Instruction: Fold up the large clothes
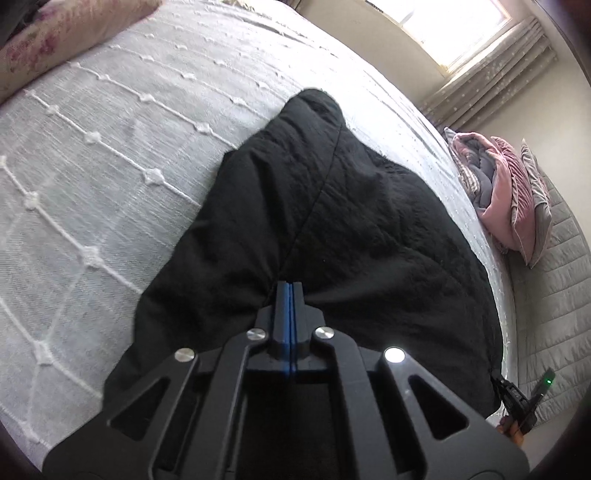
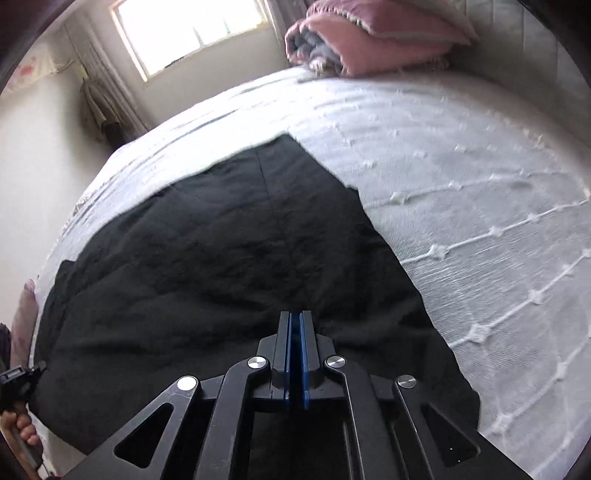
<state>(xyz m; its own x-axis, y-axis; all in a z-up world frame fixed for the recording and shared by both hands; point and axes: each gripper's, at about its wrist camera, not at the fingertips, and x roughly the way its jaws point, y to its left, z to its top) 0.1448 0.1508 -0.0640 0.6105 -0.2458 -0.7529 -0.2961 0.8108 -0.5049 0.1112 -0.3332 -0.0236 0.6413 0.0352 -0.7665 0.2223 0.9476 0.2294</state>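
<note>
A large black garment [image 1: 332, 229] lies spread on the white bedspread [image 1: 110, 166]. My left gripper [image 1: 290, 286] is shut on a bunched fold of the black garment at its near edge. In the right wrist view the same black garment [image 2: 221, 251] covers the near left part of the white bedspread [image 2: 480, 184]. My right gripper [image 2: 295, 315] is shut on the garment's near edge, with cloth pinched between its blue pads. The other gripper shows at the far edge of each view, low right in the left wrist view [image 1: 517, 402] and low left in the right wrist view [image 2: 18, 380].
A floral pillow [image 1: 55, 40] lies at the bed's far left. A pile of pink and grey bedding [image 1: 506, 192] sits beside the bed and also shows in the right wrist view [image 2: 362, 40]. A bright window [image 2: 192, 29] and curtains [image 1: 491, 74] are behind.
</note>
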